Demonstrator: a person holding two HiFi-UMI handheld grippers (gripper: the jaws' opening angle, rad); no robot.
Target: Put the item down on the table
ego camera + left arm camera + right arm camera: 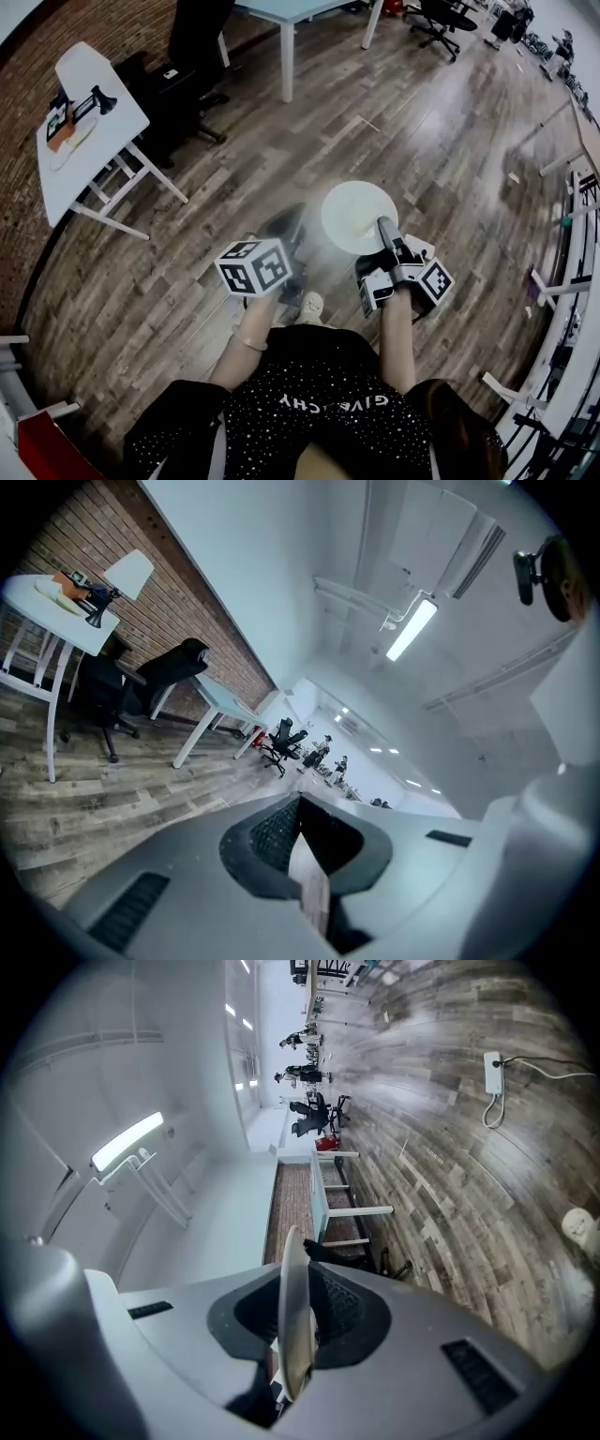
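1. right gripper (384,228): held in the person's right hand in front of the body, at the right of the head view. the jaws are clamped on the near rim of a white round plate (354,214). in the right gripper view the plate shows edge-on (292,1316), standing upright between the two ribbed pads, with a pad pressed on each face

2. plate position: in the air over the wooden floor (441,122), face toward the head camera, projecting forward from the right gripper. it touches nothing but that gripper. it is well apart from the white desk (89,141)

3. left gripper (284,228): held in the person's left hand, just beside the plate on its left and not touching it. its marker cube (253,265) faces the head camera. in the left gripper view the jaws are brought together at the tips (298,803); only a thin wedge of floor shows through below the tips, and nothing is between the pads

4. desk: stands at the far left of the head view, against the brick wall (37,66). it carries a small black stand-like object (94,101) and an orange-and-white item (58,127) near its wall-side end; what these are cannot be told. the rest of the top is bare

5. surroundings: a black office chair (187,47) stands beside the desk, and a pale blue table (281,11) lies beyond it. one light-coloured shoe (309,305) of the person shows on the floor between the two grippers
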